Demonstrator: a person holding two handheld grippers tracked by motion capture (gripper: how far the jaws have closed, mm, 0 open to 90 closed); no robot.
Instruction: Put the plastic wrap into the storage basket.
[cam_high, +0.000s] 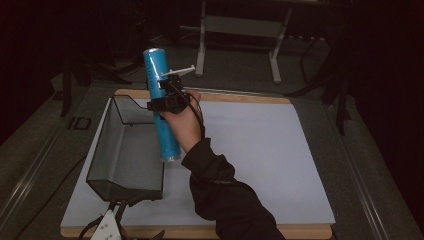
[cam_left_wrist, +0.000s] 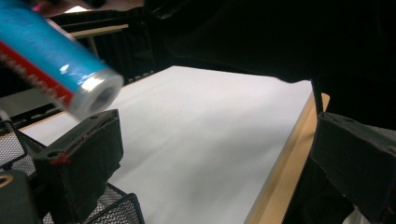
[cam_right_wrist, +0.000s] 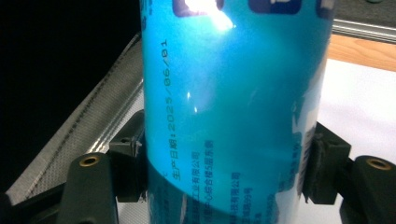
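White mat (cam_high: 260, 150) on board, dark room beyond. Right gripper (cam_high: 167, 97) clamped on blue tube (cam_high: 161, 100), raised near mat's far-left corner beside mesh bin (cam_high: 107, 150). Left gripper (cam_left_wrist: 215, 158) jaws apart, empty. Advisable: steady grip, lower tube squarely into bin.

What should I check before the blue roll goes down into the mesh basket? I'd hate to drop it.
1. Right gripper shut on the blue roll: ok.
2. Grip near the roll's middle: ok.
3. Roll clear of the white mat: ok.
4. Mesh basket free of objects: ok, as far as the high view shows.
5. Left gripper open, holding nothing: ok.
6. Roll centred over basket: not ok; it hangs by the basket's right wall.
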